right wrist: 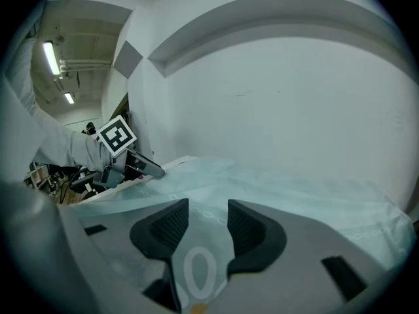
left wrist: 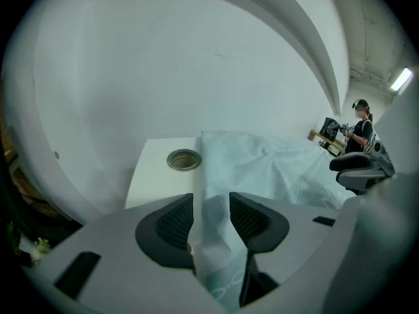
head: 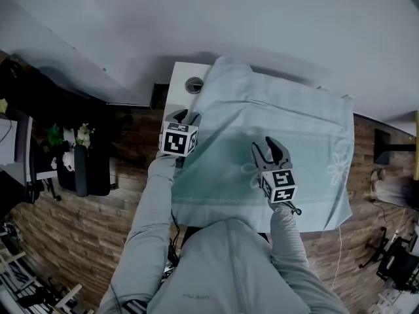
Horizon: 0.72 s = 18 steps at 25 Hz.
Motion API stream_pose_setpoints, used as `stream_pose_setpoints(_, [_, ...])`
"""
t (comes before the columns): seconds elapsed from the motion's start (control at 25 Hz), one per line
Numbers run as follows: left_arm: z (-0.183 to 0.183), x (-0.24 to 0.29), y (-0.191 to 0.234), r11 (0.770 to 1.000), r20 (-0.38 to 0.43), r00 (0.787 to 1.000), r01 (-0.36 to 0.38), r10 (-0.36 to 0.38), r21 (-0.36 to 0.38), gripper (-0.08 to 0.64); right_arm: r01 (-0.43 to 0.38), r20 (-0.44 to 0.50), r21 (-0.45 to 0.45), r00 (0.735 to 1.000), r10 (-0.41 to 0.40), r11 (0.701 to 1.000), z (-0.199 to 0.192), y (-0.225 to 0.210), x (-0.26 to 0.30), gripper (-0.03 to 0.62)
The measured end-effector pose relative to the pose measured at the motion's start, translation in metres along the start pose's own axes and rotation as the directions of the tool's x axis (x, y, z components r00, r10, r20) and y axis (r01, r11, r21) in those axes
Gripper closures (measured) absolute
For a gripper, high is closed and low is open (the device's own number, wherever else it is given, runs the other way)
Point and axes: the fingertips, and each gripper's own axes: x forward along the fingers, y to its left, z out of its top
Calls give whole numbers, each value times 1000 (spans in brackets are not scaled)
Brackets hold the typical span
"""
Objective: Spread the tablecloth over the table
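Left gripper (left wrist: 211,203): fingers (left wrist: 173,224) are clamped on a bunched fold of the tablecloth (left wrist: 268,165), taken at its left edge. Right gripper (right wrist: 207,208): fingers (right wrist: 249,231) are held apart. Cloth with a white ring print is seen in the gap and is not pinched.

In the head view the left gripper (head: 182,116) is placed at the cloth's left edge, and the right gripper (head: 267,146) is held over the near middle of the tablecloth (head: 288,120). The cloth is laid, wrinkled, over most of the white surface (head: 181,77). Its right edge is seen against the wood floor (head: 78,221). A strip of the surface at the left is uncovered, and a round hole (head: 194,85) is seen in it, just beside the cloth edge. The far side of the surface is set against a plain wall (head: 262,25).
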Motion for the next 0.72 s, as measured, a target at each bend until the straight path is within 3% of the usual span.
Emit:
stream_pose_setpoints(0.12, [-5, 11, -1, 999, -48, 998, 24, -26, -32, 373, 2, 1, 1, 1000, -2, 1000, 2, 6, 2, 402])
stream_pose_setpoints(0.24, [-11, 14, -2, 999, -81, 996, 32, -35, -41, 450, 0, 5, 3, 1000, 0, 1000, 4, 9, 2, 403])
stream_pose_setpoints(0.36, [-5, 7, -4, 999, -67, 996, 50, -51, -13, 530, -4, 3, 1, 1000, 4, 1000, 4, 12, 4, 407])
stream_pose_setpoints(0.72, [36, -31, 15, 993, -11, 1000, 29, -28, 116, 534, -25, -32, 30, 999, 26, 999, -7, 25, 27, 411])
